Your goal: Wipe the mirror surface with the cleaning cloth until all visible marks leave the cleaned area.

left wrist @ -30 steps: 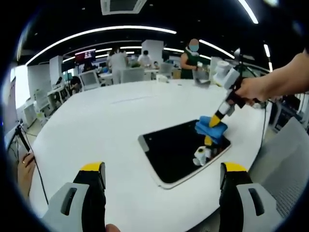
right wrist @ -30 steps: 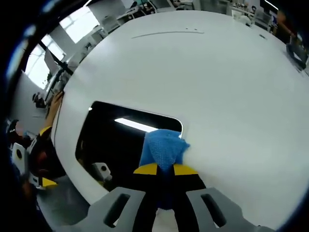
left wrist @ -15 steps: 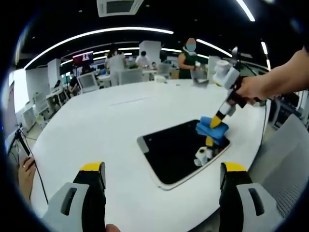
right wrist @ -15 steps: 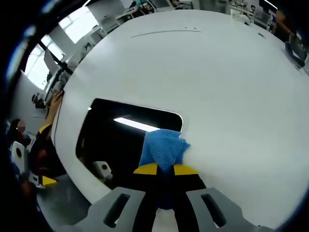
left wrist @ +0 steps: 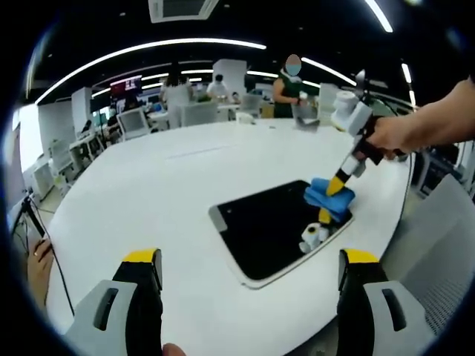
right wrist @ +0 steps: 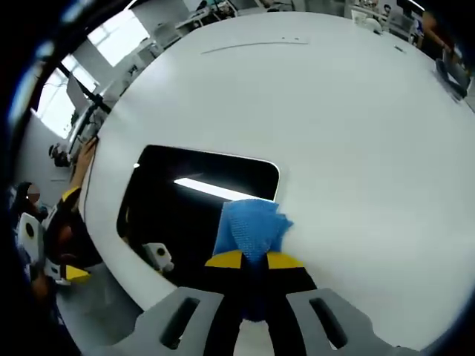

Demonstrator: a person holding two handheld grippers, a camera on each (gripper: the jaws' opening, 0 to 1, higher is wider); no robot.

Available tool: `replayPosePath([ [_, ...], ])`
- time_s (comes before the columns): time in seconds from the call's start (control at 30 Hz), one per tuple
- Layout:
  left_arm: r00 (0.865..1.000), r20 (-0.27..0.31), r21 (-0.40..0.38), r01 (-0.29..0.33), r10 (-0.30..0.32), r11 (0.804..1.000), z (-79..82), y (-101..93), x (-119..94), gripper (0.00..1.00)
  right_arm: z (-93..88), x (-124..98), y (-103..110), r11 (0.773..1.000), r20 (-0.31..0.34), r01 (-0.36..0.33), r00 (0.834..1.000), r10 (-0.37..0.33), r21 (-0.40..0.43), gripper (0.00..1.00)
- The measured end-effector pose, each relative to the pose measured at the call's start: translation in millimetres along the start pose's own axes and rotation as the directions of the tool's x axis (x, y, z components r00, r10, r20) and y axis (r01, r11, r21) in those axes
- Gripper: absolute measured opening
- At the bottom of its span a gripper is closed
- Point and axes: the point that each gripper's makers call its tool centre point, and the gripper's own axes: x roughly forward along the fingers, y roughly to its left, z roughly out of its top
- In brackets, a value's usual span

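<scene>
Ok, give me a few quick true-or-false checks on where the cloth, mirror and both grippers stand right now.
1. The right gripper is shut on the blue cloth. True.
2. The cloth sits in the middle of the mirror. False: it lies at one corner, overlapping the mirror's edge onto the white table.
3. The left gripper is pressing on the mirror. False: its jaws stand wide apart and empty, held back from the mirror above the table.
4. The mirror lies flat on the table. True.
5. A second cloth lies beside the mirror. False: the table around it is bare white.
</scene>
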Motion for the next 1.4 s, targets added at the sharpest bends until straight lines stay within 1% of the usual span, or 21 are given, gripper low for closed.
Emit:
replayPosePath([
  [0.37, 1.000, -0.001, -0.009, -0.010, 0.010, 1.000, -0.7, 2.3, -0.2, 0.99, -6.5, -1.1, 1.2, 1.000, 0.002, -0.005, 1.000, 0.005, 0.013, 0.05],
  [0.47, 1.000, 0.012, -0.009, -0.010, 0.010, 1.000, 1.9, 2.2, -0.3, 0.99, -8.4, -2.1, 1.7, 1.000, 0.008, -0.005, 1.000, 0.005, 0.020, 0.05],
  [0.7, 1.000, 0.011, -0.007, -0.008, 0.008, 1.000, 1.9, 1.4, 0.2, 0.99, -14.5, -3.7, 2.1, 0.999, 0.020, -0.008, 1.000, 0.007, 0.041, 0.04],
  [0.97, 1.000, 0.009, 0.001, -0.003, 0.003, 1.000, 2.0, 0.6, -0.1, 0.99, -20.3, -6.9, 5.5, 0.999, 0.028, -0.004, 1.000, 0.003, 0.044, 0.04],
  [1.13, 1.000, 0.010, -0.009, -0.004, 0.004, 1.000, 1.8, 0.7, -0.8, 0.99, -23.1, -5.7, 5.8, 0.999, 0.026, -0.002, 1.000, 0.001, 0.040, 0.04],
  [1.4, 1.000, 0.011, -0.013, 0.001, -0.001, 1.000, 1.9, -0.4, -0.5, 0.99, -31.5, -11.1, 10.3, 0.999, 0.026, -0.002, 1.000, 0.001, 0.037, 0.04],
])
